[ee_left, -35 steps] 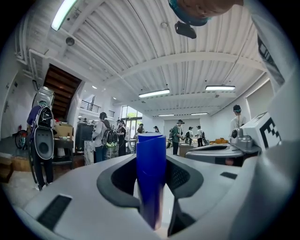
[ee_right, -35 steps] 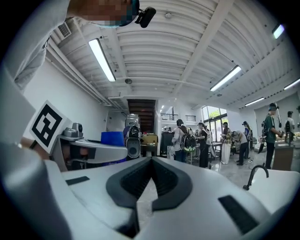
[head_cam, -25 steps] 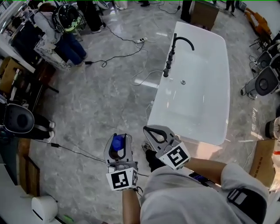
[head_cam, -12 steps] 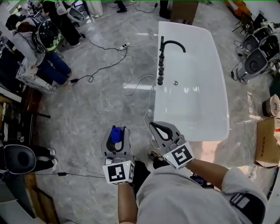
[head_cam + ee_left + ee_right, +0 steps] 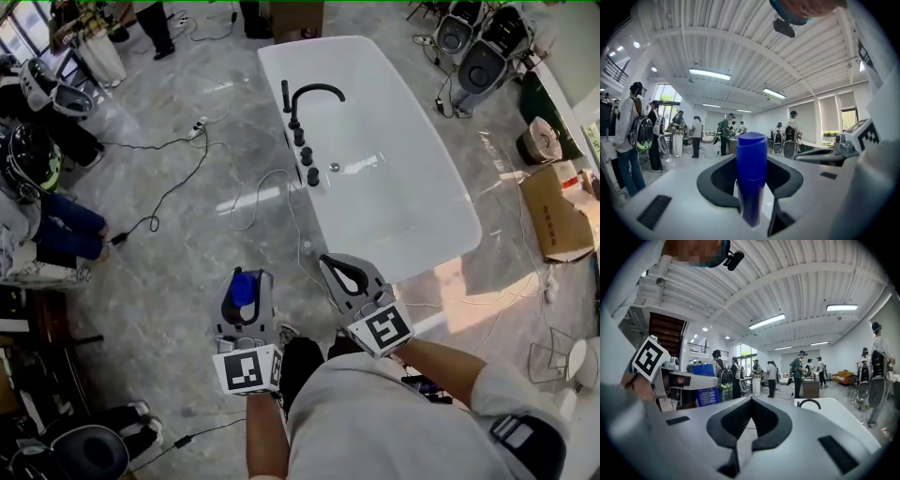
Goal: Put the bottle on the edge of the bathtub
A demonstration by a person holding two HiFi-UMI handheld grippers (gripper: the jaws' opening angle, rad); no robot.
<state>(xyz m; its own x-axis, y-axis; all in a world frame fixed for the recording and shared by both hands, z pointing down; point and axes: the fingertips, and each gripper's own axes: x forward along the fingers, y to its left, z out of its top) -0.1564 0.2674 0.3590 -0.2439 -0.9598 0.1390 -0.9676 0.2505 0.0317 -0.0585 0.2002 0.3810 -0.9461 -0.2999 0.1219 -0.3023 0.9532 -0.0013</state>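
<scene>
A blue bottle [image 5: 243, 289] stands upright between the jaws of my left gripper [image 5: 246, 274], which is shut on it over the grey marble floor. In the left gripper view the bottle [image 5: 751, 178] fills the gap between the dark pads of the left gripper [image 5: 751, 165]. My right gripper [image 5: 332, 262] is beside it, shut and holding nothing, its tips a little short of the near end of the white bathtub [image 5: 424, 261]. In the right gripper view the right gripper [image 5: 751, 401] has its tips together, the bottle [image 5: 707, 390] shows at the left, and the bathtub [image 5: 834, 408] lies ahead.
A black arched faucet [image 5: 314, 91] and a row of black taps [image 5: 307, 157] stand on the tub's left rim. Cables [image 5: 258, 192] trail over the floor left of the tub. People [image 5: 37, 216] are at the left, cardboard boxes [image 5: 553, 211] at the right.
The head view has swung round, so the bathtub now sits more to the left and slanted ahead of the grippers. Both grippers have kept their shape, the left still holding the bottle.
</scene>
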